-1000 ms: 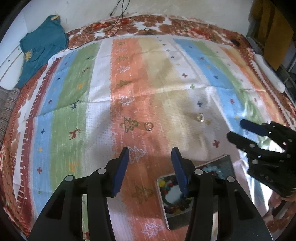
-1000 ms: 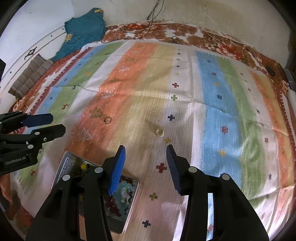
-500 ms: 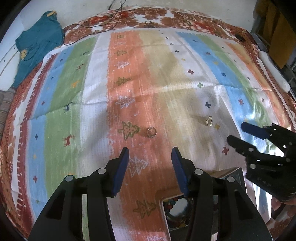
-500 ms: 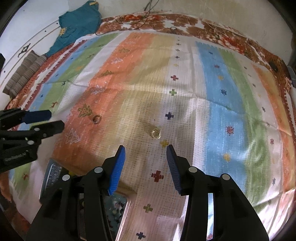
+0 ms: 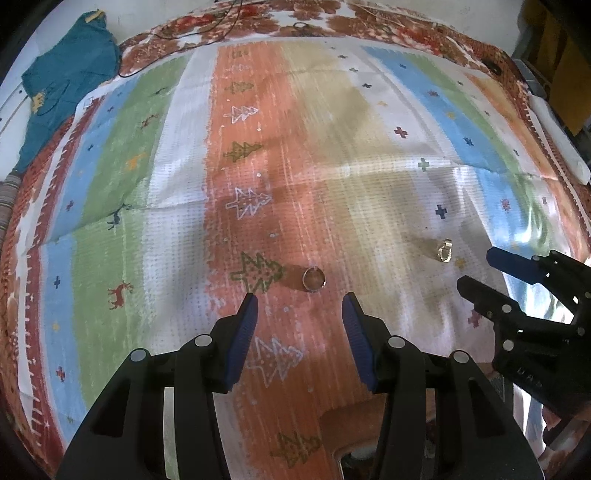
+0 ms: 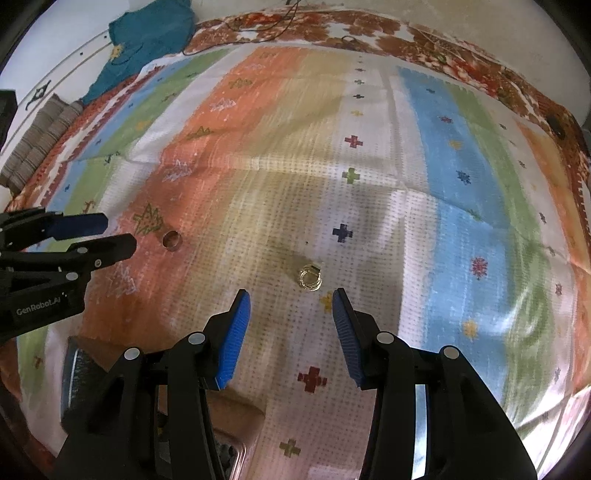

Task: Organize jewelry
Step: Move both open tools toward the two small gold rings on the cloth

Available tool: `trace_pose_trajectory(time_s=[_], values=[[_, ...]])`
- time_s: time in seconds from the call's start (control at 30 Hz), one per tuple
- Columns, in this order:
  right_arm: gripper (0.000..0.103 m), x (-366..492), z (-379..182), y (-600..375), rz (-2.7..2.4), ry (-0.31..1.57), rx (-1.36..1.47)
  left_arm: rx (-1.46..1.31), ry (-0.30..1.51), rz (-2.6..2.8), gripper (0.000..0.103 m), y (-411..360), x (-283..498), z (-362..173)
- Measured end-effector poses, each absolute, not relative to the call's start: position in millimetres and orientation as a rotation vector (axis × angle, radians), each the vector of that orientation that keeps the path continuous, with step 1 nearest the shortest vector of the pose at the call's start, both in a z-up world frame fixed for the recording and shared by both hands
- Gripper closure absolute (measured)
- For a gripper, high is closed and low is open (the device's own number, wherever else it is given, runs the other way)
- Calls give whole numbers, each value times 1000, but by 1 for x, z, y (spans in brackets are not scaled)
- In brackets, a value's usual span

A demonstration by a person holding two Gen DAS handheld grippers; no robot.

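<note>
Two rings lie on a striped cloth (image 5: 177, 184). A silver band ring (image 5: 313, 279) rests on the orange stripe beside a green tree motif, just beyond my left gripper (image 5: 299, 302), which is open and empty. A gold ring (image 6: 310, 277) lies on the pale stripe just ahead of my right gripper (image 6: 291, 299), also open and empty. The left wrist view shows the gold ring (image 5: 444, 252) near the right gripper (image 5: 476, 267); the right wrist view shows the silver ring (image 6: 172, 239) near the left gripper (image 6: 118, 234). The jewelry tray (image 6: 77, 373) lies mostly hidden under the grippers.
A teal garment (image 5: 66, 85) lies at the far left corner, with folded grey cloth (image 6: 37, 147) nearby. Thin cables (image 5: 207, 29) run along the far floral border. A white object (image 5: 557, 140) lies along the right edge of the cloth.
Both grippers have moved forward and lower toward the rings, which now look larger and closer. The tray with beads has slid almost out of both views beneath the grippers. Jaw openings look unchanged.
</note>
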State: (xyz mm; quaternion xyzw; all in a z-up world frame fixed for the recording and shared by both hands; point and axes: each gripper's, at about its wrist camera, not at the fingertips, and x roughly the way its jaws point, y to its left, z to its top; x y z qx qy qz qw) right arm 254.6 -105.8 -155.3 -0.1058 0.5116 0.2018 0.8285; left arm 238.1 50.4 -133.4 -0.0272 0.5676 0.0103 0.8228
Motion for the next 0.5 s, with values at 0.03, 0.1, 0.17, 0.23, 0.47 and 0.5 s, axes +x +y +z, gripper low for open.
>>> trace_pose_trajectory(time_s=[0.03,0.1,0.17,0.23,0.47,0.5], values=[[57,257,-157,-106,428,1090,-224,-56,1211,21,55,51,240,-135],[57,261,-160,-107,420,1095,-220,-53,1221,19,55,52,244,-140],[57,266,-162,-108,416,1103,-206,-53,1231,20,55,53,248,-145],[57,270,-165,-108,413,1109,-203,-55,1240,21,55,56,252,-150],[57,284,-176,-103,411,1133,-215,-56,1261,6,55,56,263,-163],[57,285,-178,-102,412,1134,-223,-59,1261,5,55,56,264,-164]])
